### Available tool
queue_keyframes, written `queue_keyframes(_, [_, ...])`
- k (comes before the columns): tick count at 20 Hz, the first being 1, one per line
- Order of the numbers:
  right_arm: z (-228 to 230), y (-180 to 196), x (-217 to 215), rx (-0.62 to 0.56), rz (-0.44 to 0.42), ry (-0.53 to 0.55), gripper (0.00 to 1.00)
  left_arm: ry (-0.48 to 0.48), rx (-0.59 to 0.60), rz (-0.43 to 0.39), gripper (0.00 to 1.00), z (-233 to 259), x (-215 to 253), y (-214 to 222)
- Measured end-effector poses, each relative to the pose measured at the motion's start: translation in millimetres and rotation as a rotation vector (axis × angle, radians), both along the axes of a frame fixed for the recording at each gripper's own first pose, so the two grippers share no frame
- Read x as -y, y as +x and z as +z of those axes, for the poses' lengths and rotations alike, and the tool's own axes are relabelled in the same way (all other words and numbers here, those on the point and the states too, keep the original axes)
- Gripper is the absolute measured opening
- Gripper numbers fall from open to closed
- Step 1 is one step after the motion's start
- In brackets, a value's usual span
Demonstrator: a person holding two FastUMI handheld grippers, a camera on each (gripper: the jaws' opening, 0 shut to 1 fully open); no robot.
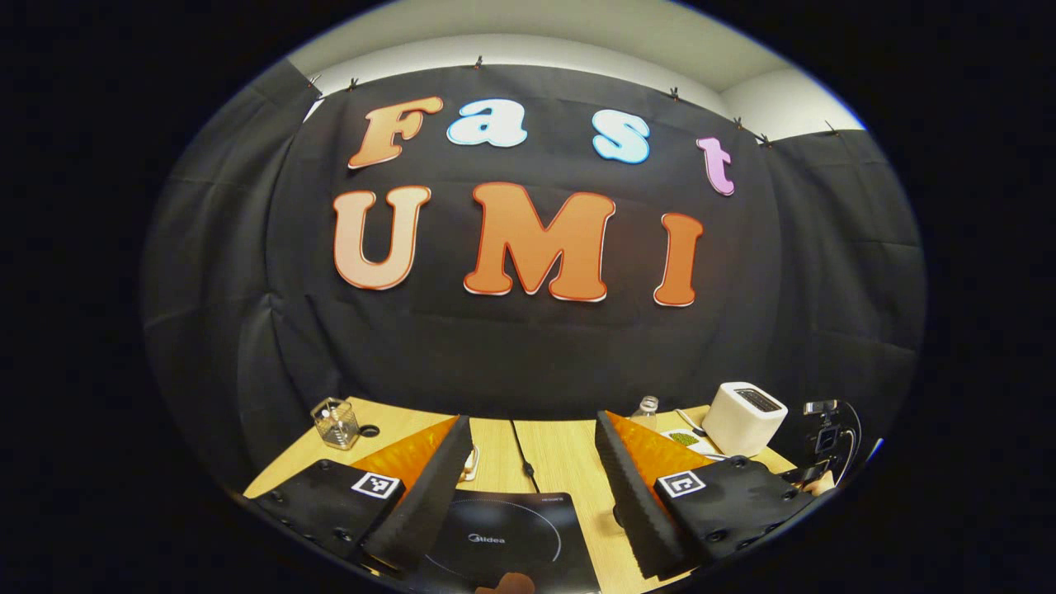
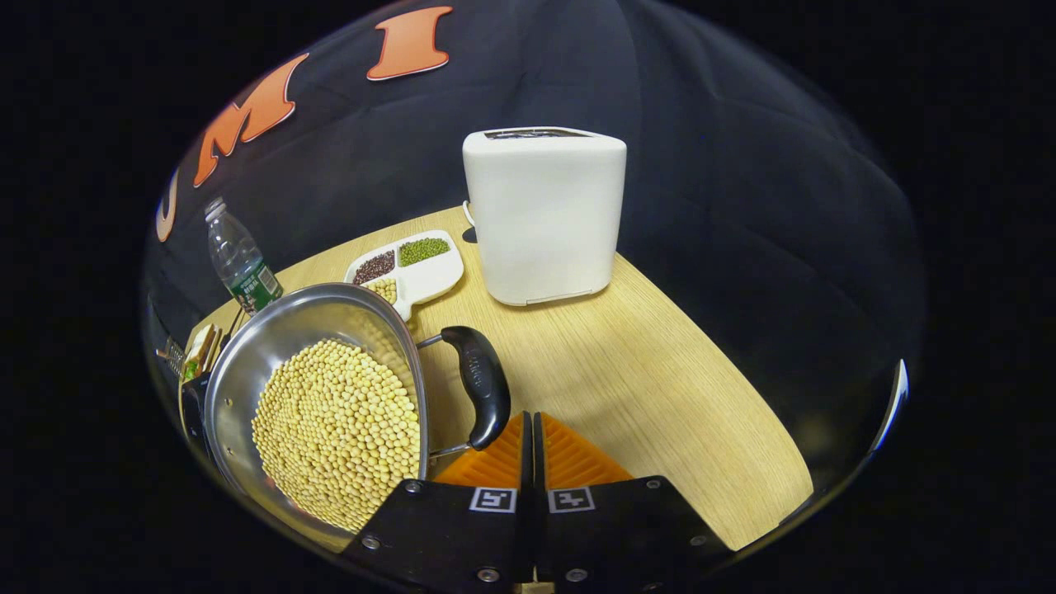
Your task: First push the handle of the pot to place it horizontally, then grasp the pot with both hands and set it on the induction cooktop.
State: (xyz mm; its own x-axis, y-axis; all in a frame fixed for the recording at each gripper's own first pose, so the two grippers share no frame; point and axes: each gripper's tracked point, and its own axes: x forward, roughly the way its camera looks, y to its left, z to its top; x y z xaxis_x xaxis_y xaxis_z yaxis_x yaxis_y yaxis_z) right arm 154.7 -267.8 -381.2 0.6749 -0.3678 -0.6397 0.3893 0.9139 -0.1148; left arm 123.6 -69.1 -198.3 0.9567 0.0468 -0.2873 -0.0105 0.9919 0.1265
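A steel pot (image 2: 276, 338) filled with soybeans (image 2: 338, 429) stands on the wooden table at the left of the right gripper view. Its black side handle (image 2: 478, 381) faces me on the pot's right. My right gripper (image 2: 529, 417) is shut with nothing between its fingers. The tips sit just right of the handle's lower end; I cannot tell whether they touch it. My left gripper (image 1: 532, 421) is open, its fingers wide apart, and hangs over the black induction cooktop (image 1: 503, 536) that lies low in the left gripper view.
A white toaster (image 2: 544, 214) stands behind the pot, with a divided tray of beans (image 2: 429, 280) and a water bottle (image 2: 239, 260) to its left. Around the cooktop I see a glass jar (image 1: 334, 421), a black cable (image 1: 524, 458) and a small camera stand (image 1: 825, 429).
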Motion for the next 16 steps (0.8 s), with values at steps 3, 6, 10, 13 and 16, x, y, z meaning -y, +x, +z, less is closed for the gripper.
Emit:
queue_keyframes(3, [16.7,-8.8,4.2,0.027,0.006,-0.051,0.00,-0.029,-0.057,-0.002,0.97,-43.3,8.9,8.8])
queue_keyframes(6, [37.8,-15.7,6.9,0.078,0.002,-0.075,0.14,-0.074,-0.130,-0.024,0.98,-100.6,29.5,15.5])
queue_keyframes(10, [65.5,-12.5,4.0,0.172,0.010,-0.069,0.26,-0.072,-0.231,-0.059,0.99,-177.5,56.7,18.4])
queue_keyframes(13, [87.8,8.3,-8.4,0.278,0.089,-0.110,0.43,-0.049,-0.255,-0.083,0.99,-214.5,74.1,26.3])
queue_keyframes(16, [82.1,26.4,-26.2,0.268,0.187,-0.116,0.59,-0.007,-0.256,-0.082,0.99,-237.7,79.3,36.0])
